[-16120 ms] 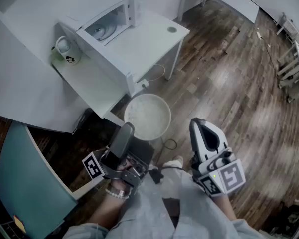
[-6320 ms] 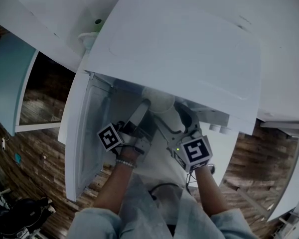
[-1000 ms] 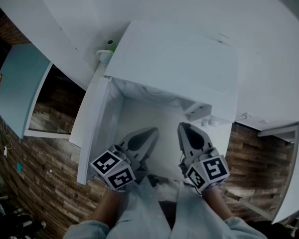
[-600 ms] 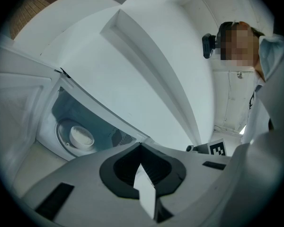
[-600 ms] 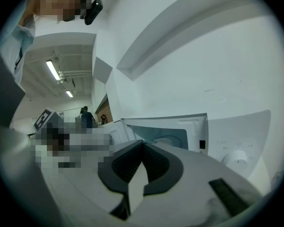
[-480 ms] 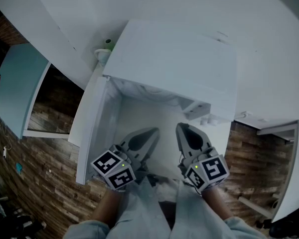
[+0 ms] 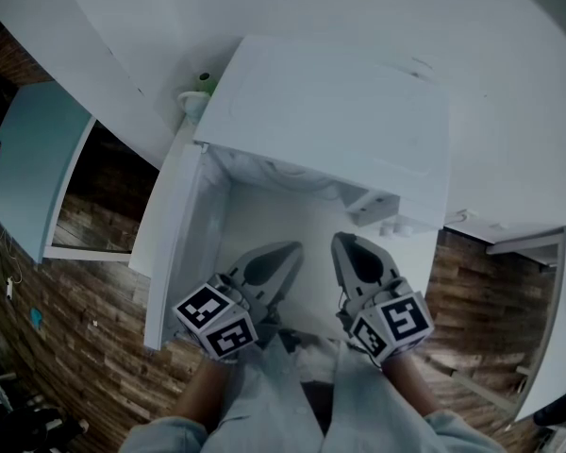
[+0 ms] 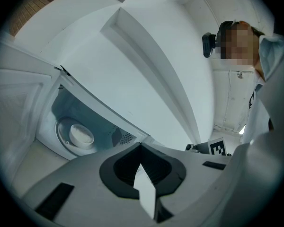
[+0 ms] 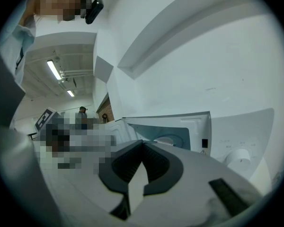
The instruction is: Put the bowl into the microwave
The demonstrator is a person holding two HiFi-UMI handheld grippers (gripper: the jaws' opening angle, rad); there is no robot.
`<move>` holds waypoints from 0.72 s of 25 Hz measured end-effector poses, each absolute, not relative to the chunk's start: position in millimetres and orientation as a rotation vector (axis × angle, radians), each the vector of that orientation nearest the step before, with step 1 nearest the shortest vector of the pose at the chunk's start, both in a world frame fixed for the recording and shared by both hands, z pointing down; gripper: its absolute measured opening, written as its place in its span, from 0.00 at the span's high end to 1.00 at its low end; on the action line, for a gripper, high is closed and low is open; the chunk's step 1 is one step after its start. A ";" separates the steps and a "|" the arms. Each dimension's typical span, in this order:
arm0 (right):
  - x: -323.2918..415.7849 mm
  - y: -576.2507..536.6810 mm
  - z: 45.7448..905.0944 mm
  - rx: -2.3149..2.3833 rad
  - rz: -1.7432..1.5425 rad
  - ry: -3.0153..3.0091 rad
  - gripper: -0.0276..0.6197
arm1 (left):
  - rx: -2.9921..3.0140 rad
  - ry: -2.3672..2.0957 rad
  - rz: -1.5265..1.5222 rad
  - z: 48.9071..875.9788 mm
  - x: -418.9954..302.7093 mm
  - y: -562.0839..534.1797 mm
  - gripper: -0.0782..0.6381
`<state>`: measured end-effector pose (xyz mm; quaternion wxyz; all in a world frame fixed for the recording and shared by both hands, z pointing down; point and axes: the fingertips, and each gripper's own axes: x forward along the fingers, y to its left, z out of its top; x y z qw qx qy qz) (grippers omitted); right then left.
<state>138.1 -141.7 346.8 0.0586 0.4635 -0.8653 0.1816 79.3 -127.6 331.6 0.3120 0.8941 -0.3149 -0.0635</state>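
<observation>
Left claw (image 8: 141,148) clenched, empty | right claw (image 9: 143,145) clenched, empty | bowl (image 8: 80,135) inside microwave (image 7: 340,111)

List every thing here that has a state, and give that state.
microwave door: open.
bowl: upright on the turntable inside the microwave.
left gripper: jaws shut, nothing between them.
right gripper: jaws shut, nothing between them.

A white bowl (image 8: 80,135) is sitting upright on the turntable (image 8: 72,149) inside the white microwave (image 7: 330,111), whose door (image 7: 173,243) is standing open on the left.
</observation>
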 end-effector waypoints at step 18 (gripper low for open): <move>133.8 -136.6 349.3 1.375 0.572 -2.629 0.95 | 2.361 -0.818 -0.152 334.2 82.2 -121.9 0.89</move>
